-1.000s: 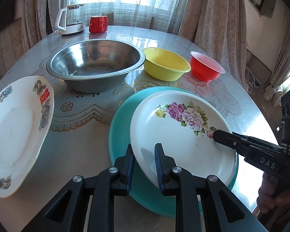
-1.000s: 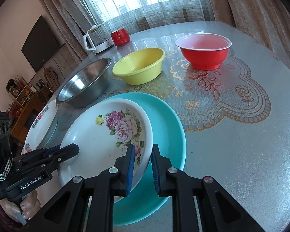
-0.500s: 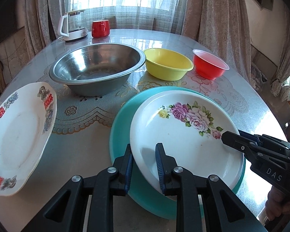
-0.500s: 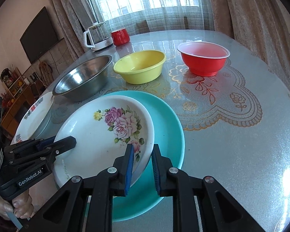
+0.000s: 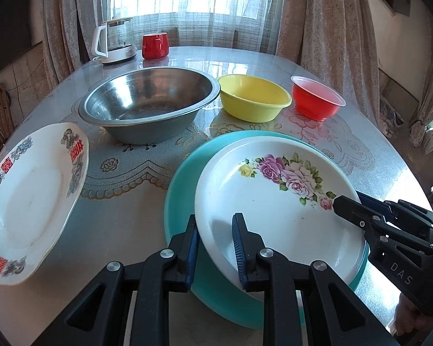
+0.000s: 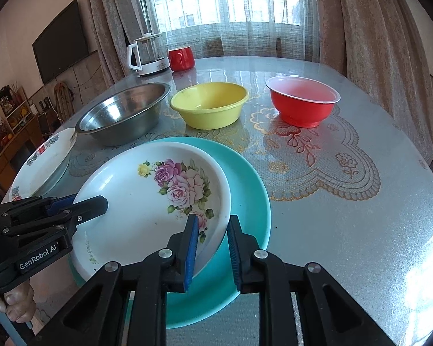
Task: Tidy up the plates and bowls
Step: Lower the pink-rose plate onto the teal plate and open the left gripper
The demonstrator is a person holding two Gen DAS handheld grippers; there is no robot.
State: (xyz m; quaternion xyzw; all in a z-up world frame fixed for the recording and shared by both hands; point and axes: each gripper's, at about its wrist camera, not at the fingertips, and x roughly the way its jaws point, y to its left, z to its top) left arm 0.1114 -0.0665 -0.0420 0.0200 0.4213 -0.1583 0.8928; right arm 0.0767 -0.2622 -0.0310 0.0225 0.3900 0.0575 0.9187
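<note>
The flowered plate (image 5: pixel 277 204) lies on the teal plate (image 5: pixel 182 190), nested a little off-centre toward the right gripper's side. Both grippers straddle its rim from opposite sides: the left gripper (image 5: pixel 213 248) at its near-left edge, the right gripper (image 6: pixel 212 245) at the opposite edge. Each pair of fingers stands only slightly apart, with the rim between them. I cannot tell whether the pads press on the rim or have let it go. Taking the rim from two sides probably keeps a wide, shallow plate level while it is set on the larger one.

The plate faces up and looks roughly level, though its edge on the right gripper's side seems to sit a little above the teal plate. Being round, it has no long axis; its rose spray runs diagonally across the well, toward the right gripper.

Beyond it on the table (image 6: pixel 360 201) stand a steel bowl (image 5: pixel 147 106), a yellow bowl (image 5: pixel 254 98) and a red bowl (image 5: pixel 317 98) in a row. Another white plate (image 5: pixel 31 196) lies apart at the left edge.
</note>
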